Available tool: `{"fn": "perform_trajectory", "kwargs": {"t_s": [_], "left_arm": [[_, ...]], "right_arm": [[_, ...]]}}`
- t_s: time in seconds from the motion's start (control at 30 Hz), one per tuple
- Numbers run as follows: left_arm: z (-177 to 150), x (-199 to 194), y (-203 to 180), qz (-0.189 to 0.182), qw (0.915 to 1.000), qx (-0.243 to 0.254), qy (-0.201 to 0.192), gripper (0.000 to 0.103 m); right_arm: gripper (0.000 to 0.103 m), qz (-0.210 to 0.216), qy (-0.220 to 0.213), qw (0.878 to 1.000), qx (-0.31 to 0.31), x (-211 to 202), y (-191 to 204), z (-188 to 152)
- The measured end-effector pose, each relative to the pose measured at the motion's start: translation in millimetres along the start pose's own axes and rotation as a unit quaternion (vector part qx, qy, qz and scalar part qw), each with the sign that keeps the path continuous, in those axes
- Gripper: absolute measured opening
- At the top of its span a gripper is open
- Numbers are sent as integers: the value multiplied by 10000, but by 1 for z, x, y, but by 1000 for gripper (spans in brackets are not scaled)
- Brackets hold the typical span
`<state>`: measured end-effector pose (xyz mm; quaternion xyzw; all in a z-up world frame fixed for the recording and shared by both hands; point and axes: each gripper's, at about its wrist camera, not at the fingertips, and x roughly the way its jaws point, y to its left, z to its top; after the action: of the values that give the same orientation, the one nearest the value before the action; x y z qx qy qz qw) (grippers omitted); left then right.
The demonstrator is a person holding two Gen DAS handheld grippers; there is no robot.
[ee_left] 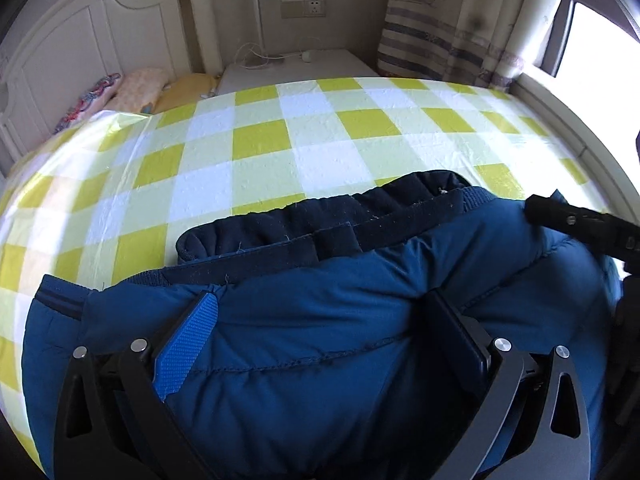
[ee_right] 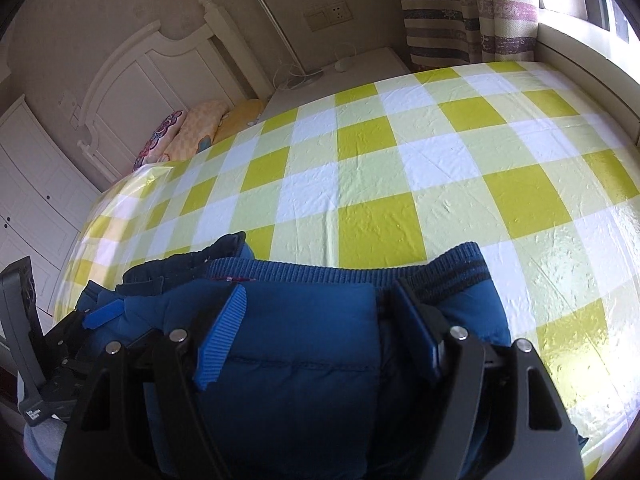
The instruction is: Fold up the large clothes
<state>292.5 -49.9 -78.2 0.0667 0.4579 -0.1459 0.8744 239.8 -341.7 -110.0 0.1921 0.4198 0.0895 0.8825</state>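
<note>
While the jacket (ee_right: 304, 360) is lying bunched between both sets of fingers | left gripper (ee_left: 320, 320) and right gripper (ee_right: 316, 320) are gaping wide, gripping nothing | I'm thinking: be pinching the ribbed hem (ee_right: 340, 270) just ahead of the fingertips before folding

Jacket (ee_left: 320, 340) on bedspread (ee_left: 260, 140), pillows (ee_left: 136, 88) behind

Quilted cloth jacket (ee_left: 320, 320); glossy, perhaps plastic sheet (ee_right: 400, 160).

Checked sheet (ee_right: 400, 160) beyond jacket (ee_right: 304, 320) open; headboard (ee_right: 160, 76), pillows (ee_right: 200, 128) block far end.
</note>
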Motion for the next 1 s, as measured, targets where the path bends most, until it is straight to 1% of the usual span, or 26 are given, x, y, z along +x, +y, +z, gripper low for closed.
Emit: {"fn": "perform_trajectory", "kwargs": {"t_s": [0.03,0.1,0.17,0.2,0.23,0.27,0.3,0.33,0.37,0.5,0.53,0.57,0.6,0.63,0.67,0.7,0.77,0.8,0.83,0.87,0.9,0.93,0.97,1.0], "left_arm": [[0,-7,8,-163,9999,5,-24,99],[0,-17,27,-125,9996,-192,-141,99],[-2,-29,66,208,9980,-541,-253,99],[-7,-28,93,402,9963,-737,-165,99],[-11,-25,111,495,9949,-877,-60,99],[-19,-19,134,420,9928,-1121,74,99],[-26,-14,154,-111,9890,-1472,82,99],[-30,-16,162,-332,9857,-1653,-44,99],[-32,-18,164,-407,9843,-1713,-132,99],[-30,-13,146,89,9906,-1359,-129,99],[-30,-14,145,88,9906,-1356,-133,99],[-30,-15,146,32,9901,-1396,-150,99],[-32,-15,146,-4,9897,-1422,-166,99],[-32,-16,146,-31,9894,-1441,-181,99],[-32,-16,146,-26,9894,-1438,-184,99],[-33,-16,149,-15,9896,-1424,-180,99],[-33,-17,148,29,9902,-1390,-164,99],[-32,-16,149,28,9901,-1391,-165,99],[-31,-15,149,24,9901,-1393,-167,99],[-31,-15,149,28,9901,-1391,-166,99],[-31,-15,149,32,9902,-1389,-170,99],[-31,-15,149,26,9902,-1388,-164,99],[-32,-15,149,13,9900,-1397,-174,99],[-32,-16,150,11,9900,-1401,-178,99]], "right_arm": [[73,0,-2,10000,2,0,0,0],[73,14,-18,10000,10,0,-1,-1],[73,35,-19,10000,28,0,-1,-1],[73,38,-18,10000,31,0,-2,-1],[73,29,-16,10000,27,1,-1,0],[73,17,-13,10000,18,1,-1,0],[73,27,-12,10000,24,1,-2,0],[73,22,-10,10000,24,1,-1,0],[73,5,-11,10000,12,1,-1,0],[73,-14,2,10000,1,1,0,0],[73,-73,18,10000,-29,1,2,0],[73,-179,43,9998,-92,1,6,0],[73,-531,43,9983,-243,-3,15,1],[74,-968,-37,9944,-419,-9,28,0],[74,-1303,-145,9895,-613,-15,42,-2],[74,-1348,-344,9852,-1002,-27,68,-8],[74,-919,-564,9787,-1745,-42,114,-21],[76,-854,-577,9686,-2264,-43,147,-34],[79,-810,-501,9624,-2544,-39,162,-42],[81,-709,-311,9514,-2979,-27,184,-56],[84,-673,-144,9457,-3177,-14,193,-65],[84,-727,122,9394,-3349,5,200,-76],[84,-912,406,9309,-3514,29,201,-89],[85,-878,371,9334,-3459,32,200,-89]]}}
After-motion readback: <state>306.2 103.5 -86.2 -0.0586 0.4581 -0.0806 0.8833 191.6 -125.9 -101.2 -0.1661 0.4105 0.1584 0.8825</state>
